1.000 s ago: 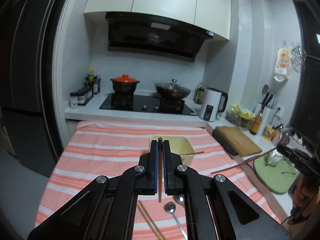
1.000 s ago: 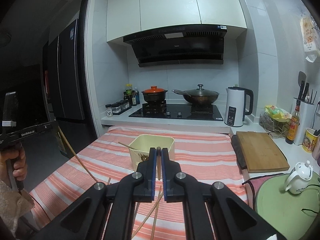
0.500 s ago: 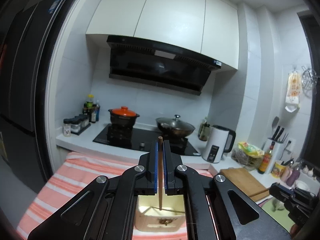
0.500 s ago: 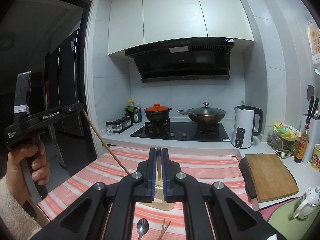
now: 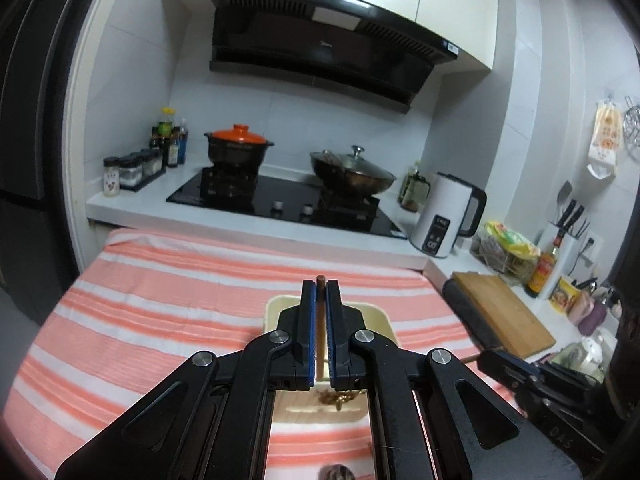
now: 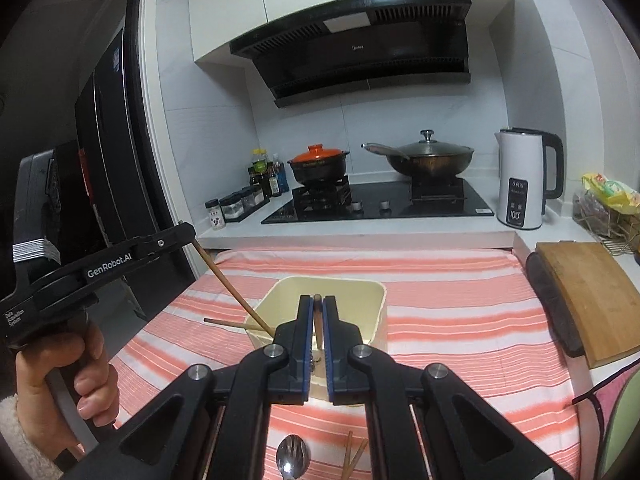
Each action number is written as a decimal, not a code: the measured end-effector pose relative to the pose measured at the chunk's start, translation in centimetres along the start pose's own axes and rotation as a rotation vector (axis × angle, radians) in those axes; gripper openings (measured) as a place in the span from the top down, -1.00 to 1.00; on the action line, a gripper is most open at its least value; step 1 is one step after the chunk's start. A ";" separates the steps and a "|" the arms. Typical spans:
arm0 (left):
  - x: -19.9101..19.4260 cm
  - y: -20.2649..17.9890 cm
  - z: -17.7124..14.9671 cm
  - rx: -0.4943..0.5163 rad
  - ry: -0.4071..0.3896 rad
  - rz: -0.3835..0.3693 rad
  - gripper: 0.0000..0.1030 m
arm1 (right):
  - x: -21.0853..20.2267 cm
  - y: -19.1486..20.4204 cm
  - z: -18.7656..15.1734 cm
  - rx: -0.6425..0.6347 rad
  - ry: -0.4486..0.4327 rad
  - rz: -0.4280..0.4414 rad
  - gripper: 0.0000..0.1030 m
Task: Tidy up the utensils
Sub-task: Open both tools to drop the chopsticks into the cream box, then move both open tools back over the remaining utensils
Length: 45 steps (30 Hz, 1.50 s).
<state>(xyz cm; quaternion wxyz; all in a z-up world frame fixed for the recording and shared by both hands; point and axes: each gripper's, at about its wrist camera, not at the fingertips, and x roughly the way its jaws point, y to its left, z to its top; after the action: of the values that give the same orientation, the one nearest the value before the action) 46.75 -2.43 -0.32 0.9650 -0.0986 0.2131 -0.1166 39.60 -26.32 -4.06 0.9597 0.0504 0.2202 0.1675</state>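
A cream square holder [image 6: 362, 294] stands on the striped cloth; it also shows in the left wrist view [image 5: 280, 304]. My left gripper [image 5: 320, 286] is shut on a brown chopstick [image 5: 320, 332] held over the holder. In the right wrist view the left gripper [image 6: 188, 234] holds that chopstick [image 6: 230, 290] slanting down into the holder's left side. My right gripper [image 6: 317, 300] is shut on another chopstick [image 6: 317, 322], upright above the holder. One chopstick [image 6: 224, 323] leans out over the holder's left rim. A metal spoon [image 6: 293, 458] and more chopsticks [image 6: 352, 458] lie on the cloth near me.
The striped cloth [image 6: 460, 320] covers the table. A wooden cutting board [image 6: 588, 292] lies at the right. Behind are a hob with an orange-lidded pot [image 6: 318, 164], a wok [image 6: 430, 158] and a white kettle [image 6: 524, 178]. A dark fridge [image 6: 108, 160] stands at left.
Both grippers lifted, then came down toward the holder with their chopsticks. The left chopstick's tip now reaches into the holder's left side.
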 end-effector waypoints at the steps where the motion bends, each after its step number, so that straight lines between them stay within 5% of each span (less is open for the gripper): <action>1: 0.1 0.0 -0.2 0.004 0.016 -0.004 0.94 | 0.5 0.0 -0.2 0.001 0.013 0.002 0.90; 5: -0.3 0.6 -1.1 -0.002 0.074 -0.021 0.79 | 1.4 0.0 -0.8 0.007 0.038 0.020 0.83; 7: -1.1 1.2 -1.7 -0.009 0.105 -0.030 0.04 | 1.1 0.0 -0.9 0.013 0.036 0.033 0.77; 9: -2.4 1.9 -2.5 0.000 0.123 -0.027 -0.28 | -0.1 -0.1 -1.0 0.024 0.017 0.034 0.30; 10: -3.2 2.2 -3.0 0.011 0.138 -0.023 -0.33 | -1.0 -0.1 -1.2 0.026 -0.003 0.031 -0.02; 11: -3.8 2.6 -3.6 0.021 0.158 -0.018 -0.36 | -2.1 -0.1 -1.4 0.018 -0.021 0.021 -0.11; 15: -6.2 4.5 -7.7 0.034 0.259 0.016 -0.64 | -5.2 0.0 -3.5 -0.056 -0.012 -0.050 -0.11; 22: -10.6 9.7 -18.7 0.003 0.426 0.146 -0.65 | -9.6 -1.5 -14.9 -0.151 0.184 -0.208 -0.17; 27: -13.6 10.7 -22.0 -0.053 0.450 0.174 -0.65 | -12.3 -3.1 -21.3 -0.114 0.313 -0.254 -0.17; 36: -12.9 6.3 -24.1 -0.010 0.466 0.118 -0.65 | -10.0 0.2 -23.1 -0.153 0.382 -0.116 -0.16; 42: -13.0 5.9 -24.6 -0.004 0.475 0.122 -0.65 | -7.1 0.9 -23.3 -0.148 0.438 -0.099 -0.10; 45: -13.0 6.1 -24.6 -0.006 0.477 0.132 -0.65 | -5.8 0.6 -23.4 -0.129 0.473 -0.086 0.40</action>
<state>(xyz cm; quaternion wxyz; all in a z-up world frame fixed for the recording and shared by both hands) 25.74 3.43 -18.66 0.8927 -0.0572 0.4411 -0.0725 24.23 -27.22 -22.61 0.8889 -0.0607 0.4295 0.1475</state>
